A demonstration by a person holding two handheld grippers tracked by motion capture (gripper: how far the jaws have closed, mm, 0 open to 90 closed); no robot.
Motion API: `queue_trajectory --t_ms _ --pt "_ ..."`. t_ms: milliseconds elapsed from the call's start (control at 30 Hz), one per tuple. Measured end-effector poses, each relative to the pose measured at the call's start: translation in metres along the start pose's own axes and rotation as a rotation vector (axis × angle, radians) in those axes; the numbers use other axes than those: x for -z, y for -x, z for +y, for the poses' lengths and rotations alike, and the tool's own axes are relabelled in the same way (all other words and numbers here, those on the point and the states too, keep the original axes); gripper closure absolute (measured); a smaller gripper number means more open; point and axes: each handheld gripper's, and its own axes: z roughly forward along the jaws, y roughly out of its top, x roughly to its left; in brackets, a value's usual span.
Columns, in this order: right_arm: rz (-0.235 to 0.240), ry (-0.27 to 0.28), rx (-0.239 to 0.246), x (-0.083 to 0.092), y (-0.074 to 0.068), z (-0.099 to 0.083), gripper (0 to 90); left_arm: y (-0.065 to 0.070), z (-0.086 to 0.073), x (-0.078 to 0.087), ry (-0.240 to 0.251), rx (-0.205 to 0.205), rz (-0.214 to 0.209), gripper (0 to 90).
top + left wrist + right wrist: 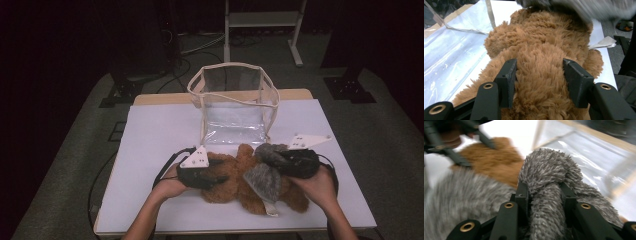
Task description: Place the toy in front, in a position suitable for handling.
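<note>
White-topped table [150, 150] with wooden far edge, clear plastic bag [235, 102] standing open at the back, brown teddy bear [235, 182] lying near the front edge, grey plush toy [263, 177] on the bear.

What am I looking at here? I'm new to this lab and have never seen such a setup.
A person sits at a white table holding a hand-held clamp in each hand. One picture looks down from above; the other two come from cameras riding on each tool. On the table lie a brown plush toy with a grey plush bow, beside a clear bag. The left tool squeezes the brown plush; the right tool pinches the grey bow.
</note>
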Motion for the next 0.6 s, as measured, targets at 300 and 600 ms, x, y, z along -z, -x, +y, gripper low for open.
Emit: queue_trajectory --t_ms 300,600 --pt "0.060 0.065 -0.099 0.011 0.012 -0.014 67.6 -0.004 0.003 0.002 -0.005 0.011 0.013 39.6" --pt "0.142 0.042 0.001 0.017 -0.011 0.001 67.9 -0.002 -0.002 0.003 -0.011 0.002 -0.008 45.7"
